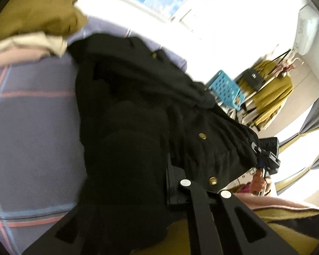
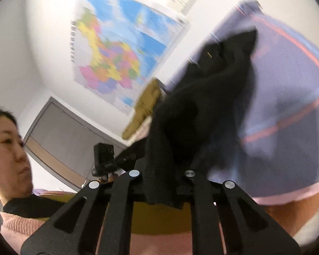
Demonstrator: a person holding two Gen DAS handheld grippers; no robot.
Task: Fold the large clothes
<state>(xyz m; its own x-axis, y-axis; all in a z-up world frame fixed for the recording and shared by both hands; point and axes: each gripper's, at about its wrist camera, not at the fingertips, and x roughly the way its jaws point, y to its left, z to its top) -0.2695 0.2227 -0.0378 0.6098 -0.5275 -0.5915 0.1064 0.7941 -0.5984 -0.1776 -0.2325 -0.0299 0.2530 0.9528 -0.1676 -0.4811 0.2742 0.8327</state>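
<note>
Over the bed [image 1: 32,127], both grippers, left [image 1: 159,182] and right [image 2: 161,176], pinch the coat [image 1: 138,106], heavy and limp, best held at twelve-o'clock hem corners.

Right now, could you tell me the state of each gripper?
Left gripper: shut on the black coat.
Right gripper: shut on the black coat.

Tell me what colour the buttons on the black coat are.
Gold, shiny metal buttons on the black coat; clearest in the left wrist view.
</note>
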